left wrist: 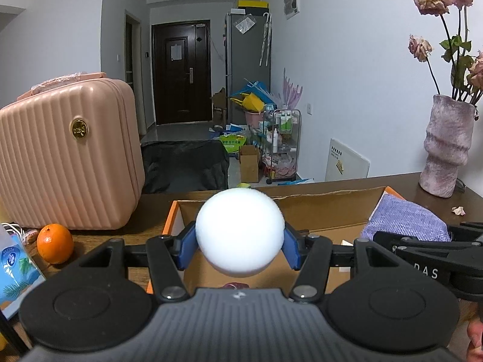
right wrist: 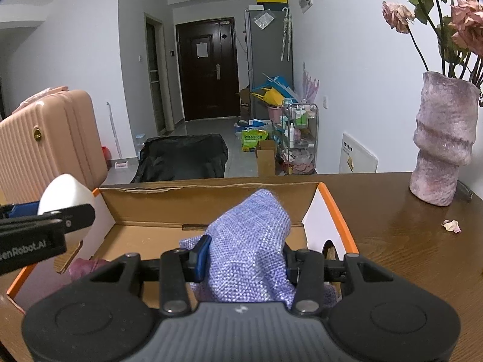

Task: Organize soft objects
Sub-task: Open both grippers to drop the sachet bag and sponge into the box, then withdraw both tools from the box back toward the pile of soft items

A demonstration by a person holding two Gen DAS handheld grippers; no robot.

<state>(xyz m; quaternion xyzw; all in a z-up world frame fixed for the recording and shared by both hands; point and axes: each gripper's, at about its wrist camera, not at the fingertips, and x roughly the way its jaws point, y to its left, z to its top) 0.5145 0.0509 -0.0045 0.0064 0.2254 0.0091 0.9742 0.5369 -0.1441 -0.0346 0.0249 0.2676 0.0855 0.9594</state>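
Note:
My left gripper [left wrist: 240, 249] is shut on a white foam ball [left wrist: 240, 230], its blue pads pressed against both sides, over the open cardboard box [left wrist: 317, 211]. That ball [right wrist: 65, 197] also shows at the left of the right wrist view, above the box's left wall. My right gripper [right wrist: 246, 256] is shut on a lilac knitted cloth [right wrist: 250, 241], bunched between the fingers above the cardboard box [right wrist: 157, 208]. The same cloth [left wrist: 407, 218] appears at the right of the left wrist view. A dark pink soft item [right wrist: 87, 267] lies on the box floor at the left.
A pink ribbed suitcase [left wrist: 66, 157] stands on the brown table [right wrist: 407, 256] left of the box, with an orange [left wrist: 55, 243] and a blue packet [left wrist: 15, 271] in front of it. A mauve vase [right wrist: 443, 138] of dried roses stands at the right, a fallen petal [right wrist: 452, 225] near it.

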